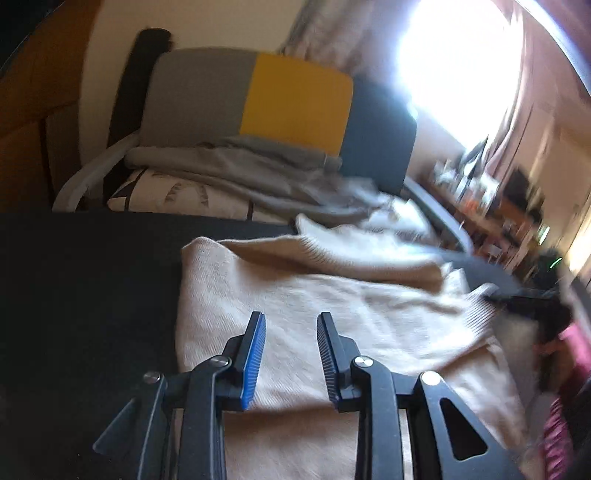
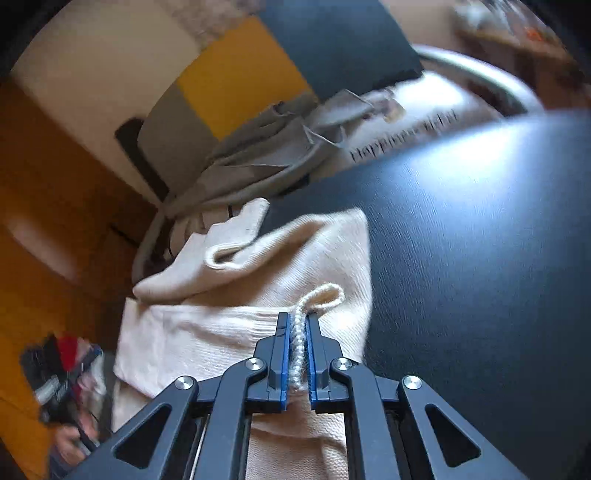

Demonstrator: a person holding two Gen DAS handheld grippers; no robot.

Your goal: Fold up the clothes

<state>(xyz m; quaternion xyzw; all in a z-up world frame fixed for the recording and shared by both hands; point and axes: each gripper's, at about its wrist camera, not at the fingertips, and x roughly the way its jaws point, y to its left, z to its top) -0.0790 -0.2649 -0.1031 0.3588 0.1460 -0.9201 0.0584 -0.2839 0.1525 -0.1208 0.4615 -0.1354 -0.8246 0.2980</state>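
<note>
Cream knit sweater (image 1: 332, 306) lies rumpled on the black table (image 1: 85, 280), one ribbed edge pinched up

Both wrist cameras sit low and close over the cream knitted sweater (image 1: 332, 314) on the black bench (image 2: 461, 240), facing the grey, yellow and blue chair (image 1: 295, 96) both share.

Sweater (image 1: 332, 314): cream, fine ribbed knit, on a black table (image 1: 85, 288). Chair back (image 1: 280, 96) at twelve o'clock: panels of grey, yellow and dark blue; grey garment (image 1: 236, 166) over a white cushion (image 1: 177, 195) with dark print. Gripper pads (image 1: 255, 354): blue, ridged, on black frames; curtain (image 1: 325, 33) at one o'clock: pale, mottled.
</note>
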